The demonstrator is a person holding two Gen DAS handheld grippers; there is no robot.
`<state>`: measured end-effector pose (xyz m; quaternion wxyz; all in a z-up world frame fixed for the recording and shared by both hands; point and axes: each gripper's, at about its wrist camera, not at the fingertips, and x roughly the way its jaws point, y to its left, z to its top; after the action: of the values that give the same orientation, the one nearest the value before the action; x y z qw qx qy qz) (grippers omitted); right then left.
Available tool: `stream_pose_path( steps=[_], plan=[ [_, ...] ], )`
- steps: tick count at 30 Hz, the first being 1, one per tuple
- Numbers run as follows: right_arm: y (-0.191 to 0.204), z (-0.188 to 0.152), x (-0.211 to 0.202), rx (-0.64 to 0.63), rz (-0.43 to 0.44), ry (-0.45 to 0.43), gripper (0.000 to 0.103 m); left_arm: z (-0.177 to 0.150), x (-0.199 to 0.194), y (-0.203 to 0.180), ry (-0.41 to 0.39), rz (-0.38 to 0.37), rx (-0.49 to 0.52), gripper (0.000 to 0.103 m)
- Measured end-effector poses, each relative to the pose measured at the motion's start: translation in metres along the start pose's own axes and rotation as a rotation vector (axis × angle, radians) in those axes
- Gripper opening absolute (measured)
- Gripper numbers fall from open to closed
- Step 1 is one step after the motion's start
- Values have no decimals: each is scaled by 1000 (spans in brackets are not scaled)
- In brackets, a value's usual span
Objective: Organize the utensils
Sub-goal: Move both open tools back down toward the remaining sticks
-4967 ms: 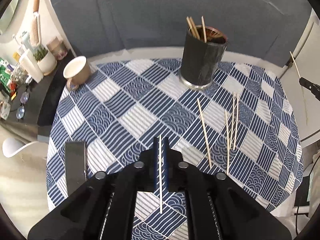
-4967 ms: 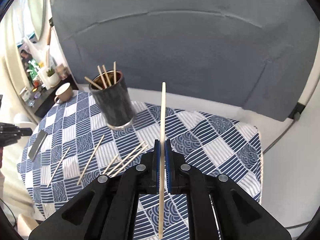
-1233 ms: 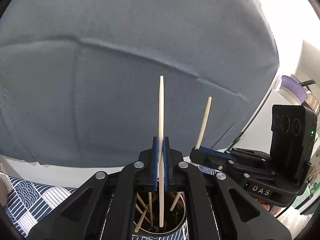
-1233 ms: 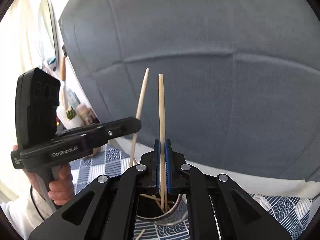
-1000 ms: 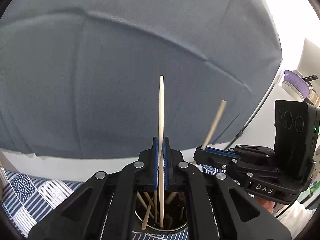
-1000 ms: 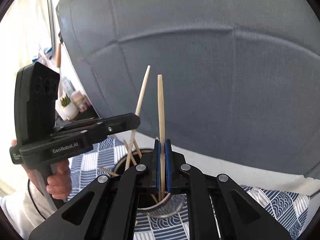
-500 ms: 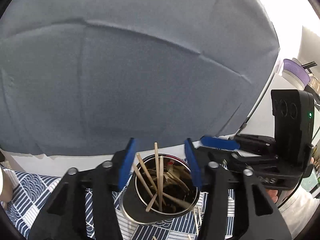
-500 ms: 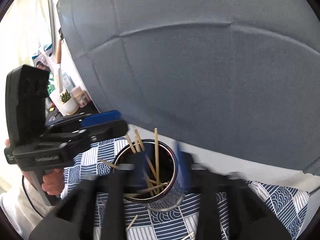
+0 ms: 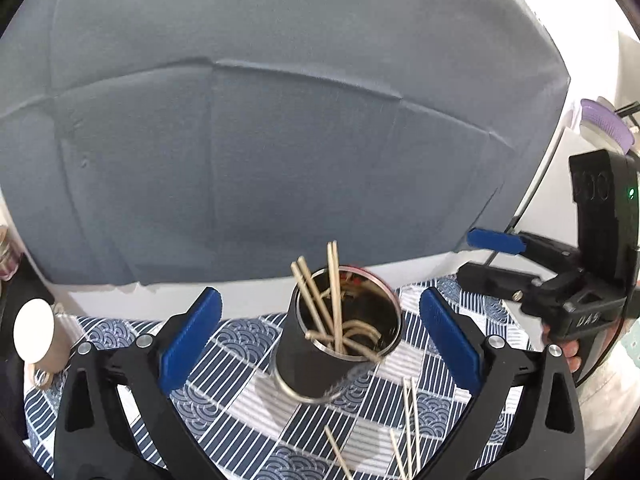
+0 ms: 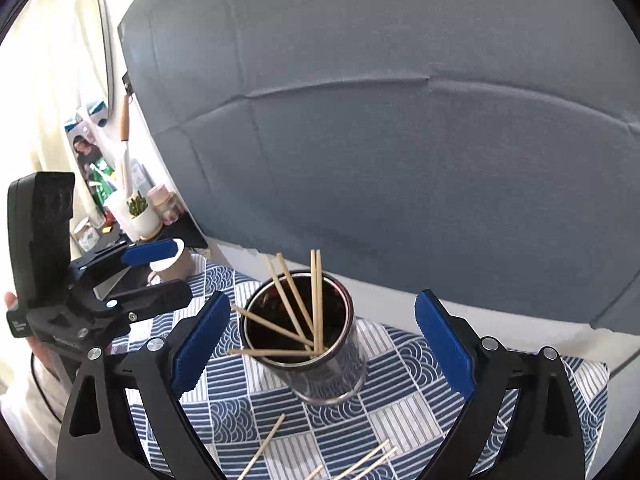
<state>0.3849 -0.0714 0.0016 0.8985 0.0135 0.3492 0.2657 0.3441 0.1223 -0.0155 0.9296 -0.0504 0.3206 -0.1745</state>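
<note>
My left gripper (image 9: 320, 336) and right gripper (image 10: 322, 340) are opening, nothing between the jaws; I next take loose chopsticks (image 9: 410, 420) beside the cup (image 9: 340, 340), one each

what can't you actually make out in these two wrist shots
- Bottom of the dark cylindrical metal holder: both views, hidden by its wall and the wooden chopsticks inside.
- Loose wooden chopsticks on the blue patterned tablecloth: cut off by the bottom edge in both views, so no full count.
- Beige mug: left wrist view, at the blurred fisheye edge.
- Shelf clutter: right wrist view, too small to identify.
</note>
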Motion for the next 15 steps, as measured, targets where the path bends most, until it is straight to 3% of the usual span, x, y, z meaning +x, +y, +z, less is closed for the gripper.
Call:
stream_pose_path(
  steps=[11,15],
  plan=[
    [-5,-30,-11,31,-24,37,91,-44,-3,1,94,73,-43,97],
    [-9,-49,-2,66,-24,69,91,-66,1,1,139,60,-70,97]
  ],
)
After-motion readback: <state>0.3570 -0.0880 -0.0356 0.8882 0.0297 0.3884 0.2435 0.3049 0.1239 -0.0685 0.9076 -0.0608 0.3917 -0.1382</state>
